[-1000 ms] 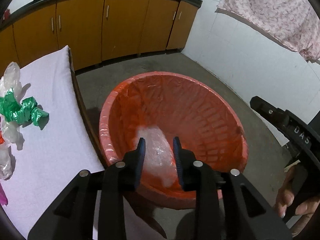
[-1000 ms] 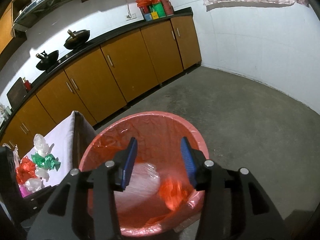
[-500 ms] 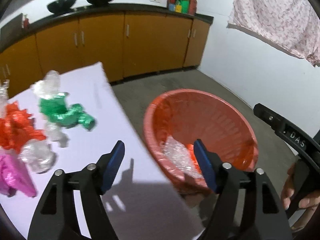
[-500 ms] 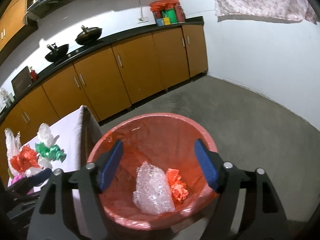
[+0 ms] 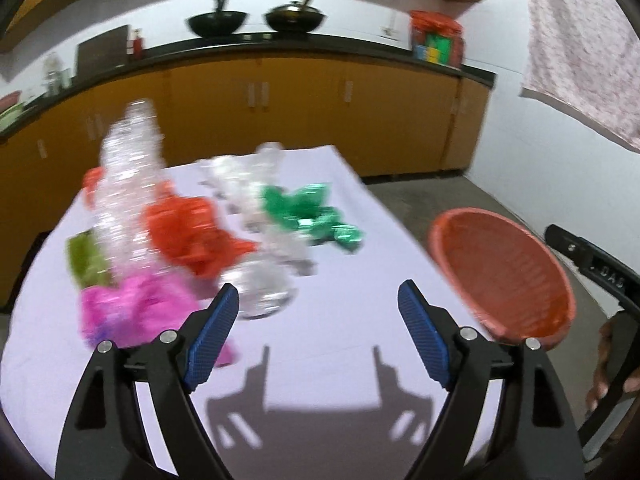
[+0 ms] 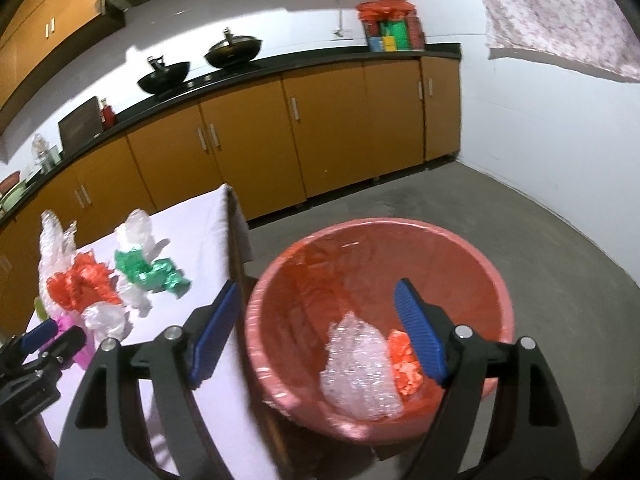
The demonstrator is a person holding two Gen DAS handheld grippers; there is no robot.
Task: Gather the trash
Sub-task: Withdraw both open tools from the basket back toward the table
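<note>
Evidently both loads had been dropped: bubble wrap (image 6: pixel 356 364) and an orange wrapper (image 6: pixel 404 364) lay in the red bin (image 6: pixel 496 280), while the left claw (image 5: pixel 318 312) and right claw (image 6: pixel 316 312), empty, were opening; the left had been swung toward trash at the counter (image 5: pixel 320 360) centre.

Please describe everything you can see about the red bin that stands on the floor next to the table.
The red bin is a round, open plastic tub with ribbed inner walls, lined with a thin red plastic bag folded over its rim. It stands upright on the grey floor, close beside the edge of the white-covered table. Inside, at the bottom, lie a crumpled clear plastic piece and a smaller crumpled orange-red piece, side by side. Nothing else touches it.
</note>
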